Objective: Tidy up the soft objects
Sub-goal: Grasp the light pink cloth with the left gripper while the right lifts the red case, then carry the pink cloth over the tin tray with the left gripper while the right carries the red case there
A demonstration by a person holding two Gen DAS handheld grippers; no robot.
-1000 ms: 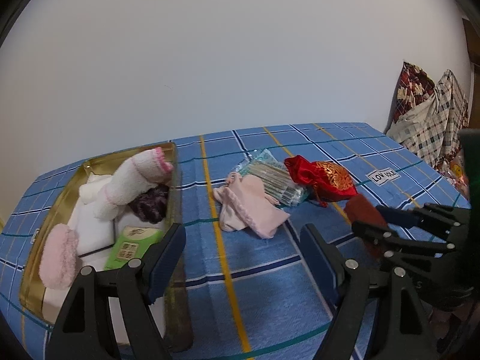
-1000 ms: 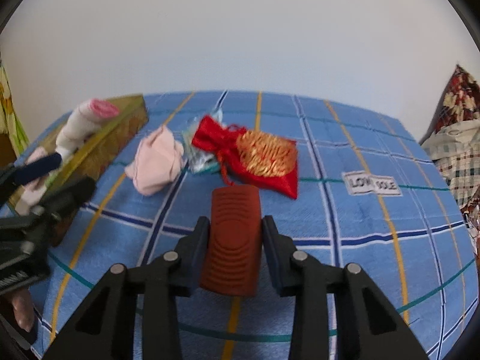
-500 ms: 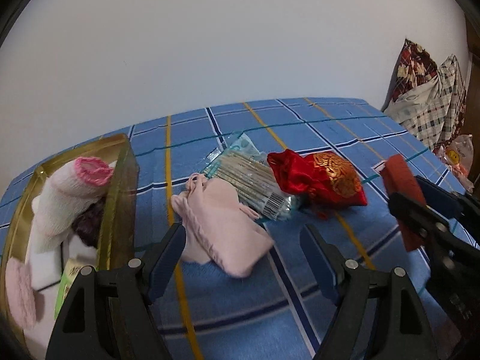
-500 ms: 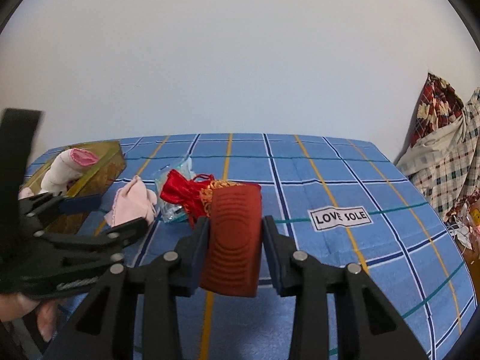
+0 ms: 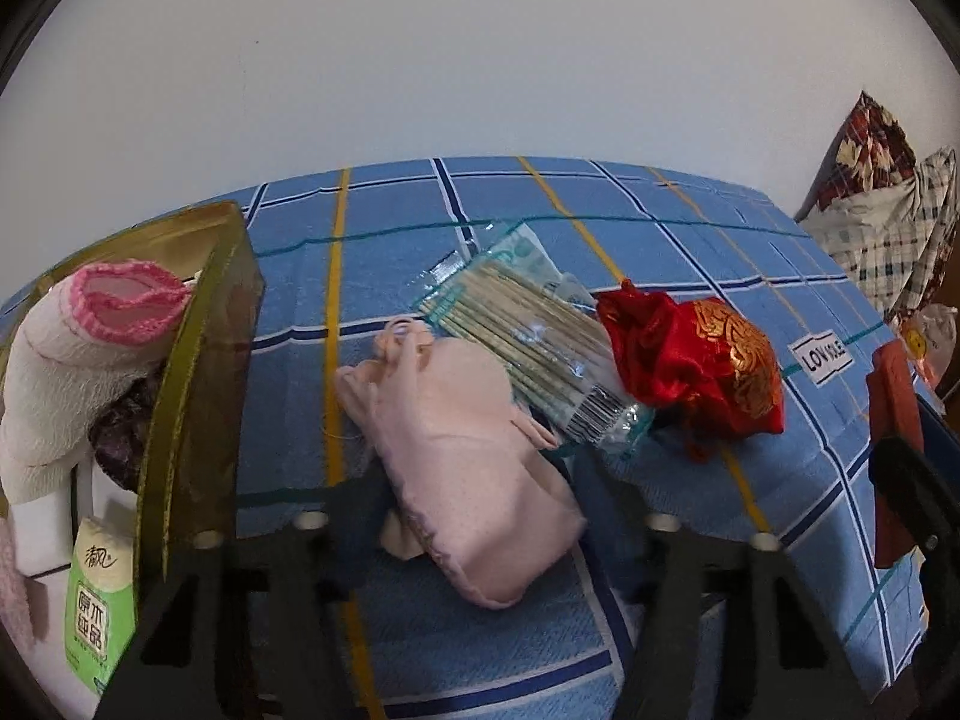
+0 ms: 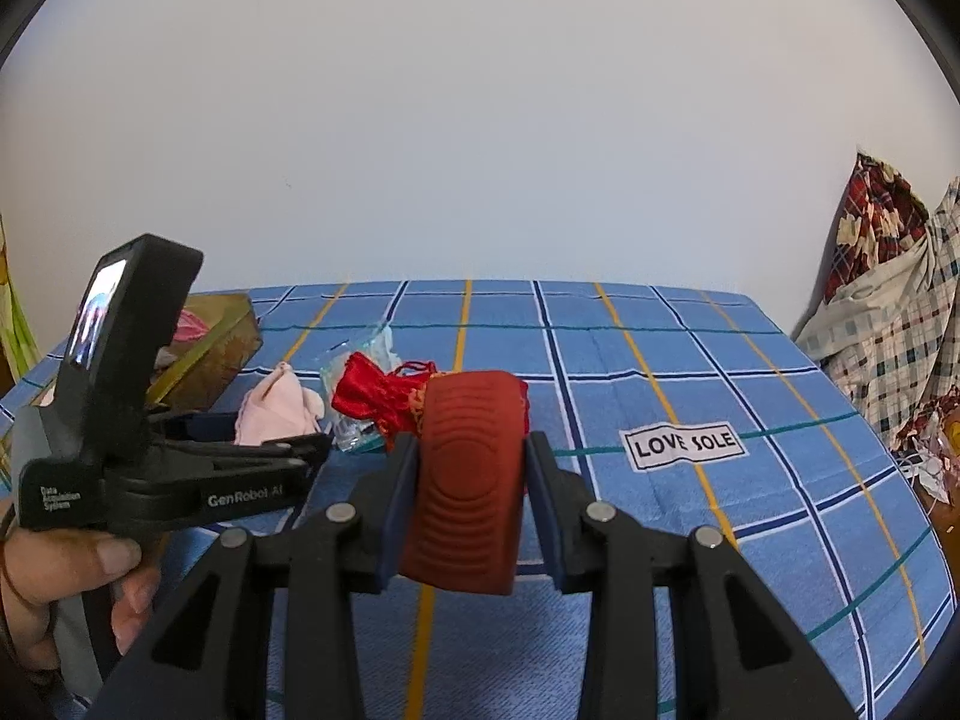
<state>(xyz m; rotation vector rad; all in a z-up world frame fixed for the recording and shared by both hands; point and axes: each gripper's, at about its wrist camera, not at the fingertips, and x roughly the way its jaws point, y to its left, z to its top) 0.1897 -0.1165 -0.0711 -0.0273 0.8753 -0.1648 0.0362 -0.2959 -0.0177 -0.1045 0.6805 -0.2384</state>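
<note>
- Fingers of my right gripper (image 6: 468, 480) are clamped on a brick-red ribbed pad (image 6: 465, 480), rubbery-looking, with concentric raised ridges and a rounded rectangular outline; it is held above the cloth.
- My left gripper (image 5: 480, 516) is spread wide, its fingers either side of the pink pouch (image 5: 468, 450) with nothing pinched. The pouch is soft, matte, finely dotted fabric, lumpy, with a cord at its neck.
- Just behind the pouch, touching it: a crinkly clear packet (image 5: 528, 348) of thin pale sticks with a barcode end.
- Against the packet's right side, a red satin bag (image 5: 690, 366), shiny and crumpled, with gold embroidery.
- The surface is a blue checked cloth (image 5: 660, 228), terry-like weave, yellow and navy lines, with a white "LOVE SOLE" label (image 6: 684, 444).
- At left, a gold-walled box (image 5: 198, 372) holds a rolled white fuzzy sock (image 5: 66, 372) with a pink cuff, a green tissue pack (image 5: 96, 618) and something dark I cannot identify.
- Far right: plaid fabric heap (image 6: 900, 324).
</note>
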